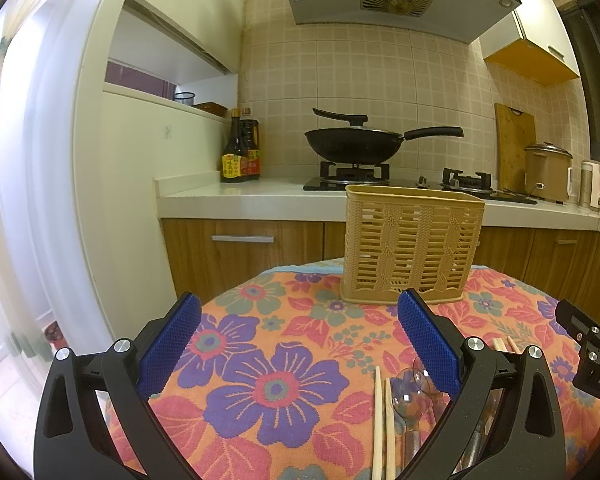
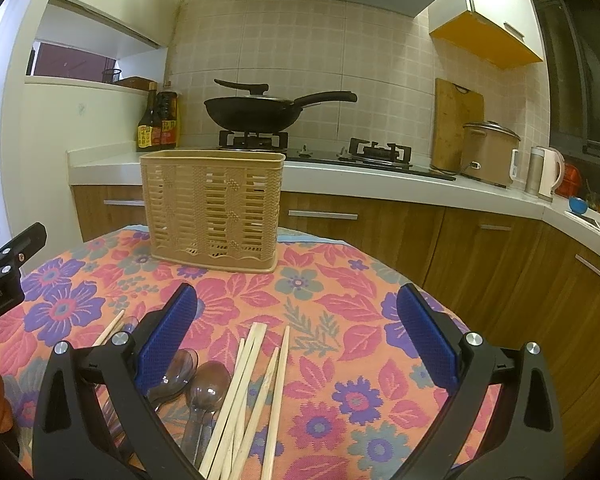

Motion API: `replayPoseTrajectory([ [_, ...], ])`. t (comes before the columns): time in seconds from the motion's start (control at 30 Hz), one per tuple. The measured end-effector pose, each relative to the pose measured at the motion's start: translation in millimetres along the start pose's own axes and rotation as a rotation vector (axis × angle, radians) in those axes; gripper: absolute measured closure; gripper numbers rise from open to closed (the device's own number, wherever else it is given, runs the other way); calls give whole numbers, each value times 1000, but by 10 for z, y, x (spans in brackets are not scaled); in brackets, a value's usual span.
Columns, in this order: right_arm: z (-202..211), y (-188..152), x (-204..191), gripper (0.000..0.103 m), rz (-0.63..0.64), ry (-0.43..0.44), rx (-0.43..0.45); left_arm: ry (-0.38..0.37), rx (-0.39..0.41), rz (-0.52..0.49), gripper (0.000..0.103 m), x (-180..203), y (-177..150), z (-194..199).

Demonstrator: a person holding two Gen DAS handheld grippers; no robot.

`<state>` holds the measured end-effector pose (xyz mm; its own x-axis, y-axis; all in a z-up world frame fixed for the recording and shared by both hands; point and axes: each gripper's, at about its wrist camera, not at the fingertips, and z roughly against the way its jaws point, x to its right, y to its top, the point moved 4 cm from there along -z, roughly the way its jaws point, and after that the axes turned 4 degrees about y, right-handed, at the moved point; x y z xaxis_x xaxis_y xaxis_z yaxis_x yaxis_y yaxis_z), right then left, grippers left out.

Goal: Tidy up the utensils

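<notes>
At the left of the right wrist view, the left gripper (image 2: 4,256) shows only as a black body at the frame edge; in its own view the left gripper (image 1: 300,340) hangs spread wide with nothing between its blue pads (image 1: 168,344), over bare flowered tablecloth (image 1: 260,384). Right of it, at the bottom centre of the right wrist view, the clear plastic spoons (image 2: 198,388) and the loose wooden chopsticks (image 2: 256,392) lie in a crossed pile, the spoons partly under the right tool's left finger. The right gripper (image 2: 300,340) is likewise released and empty above them. The slatted beige utensil basket (image 2: 214,208) stands upright in the upper centre, well apart from the pile and apparently empty, so sorting has not begun. The risks, as I judge them: closing on the crossed sticks may pinch several at once or flick one off the table edge at lower right; the slick, rounded spoons could squirt from the pads; and a tilted chopstick might catch the basket rim or tip the light basket over.
</notes>
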<state>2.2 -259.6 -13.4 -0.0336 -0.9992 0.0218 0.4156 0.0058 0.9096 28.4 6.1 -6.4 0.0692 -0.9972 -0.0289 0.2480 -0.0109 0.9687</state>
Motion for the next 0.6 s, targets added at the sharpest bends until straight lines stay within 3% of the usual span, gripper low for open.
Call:
replayPoseTrajectory([
  [0.6, -7, -9, 9, 8, 1, 1, -7, 2, -4, -3, 8, -5, 5, -2],
])
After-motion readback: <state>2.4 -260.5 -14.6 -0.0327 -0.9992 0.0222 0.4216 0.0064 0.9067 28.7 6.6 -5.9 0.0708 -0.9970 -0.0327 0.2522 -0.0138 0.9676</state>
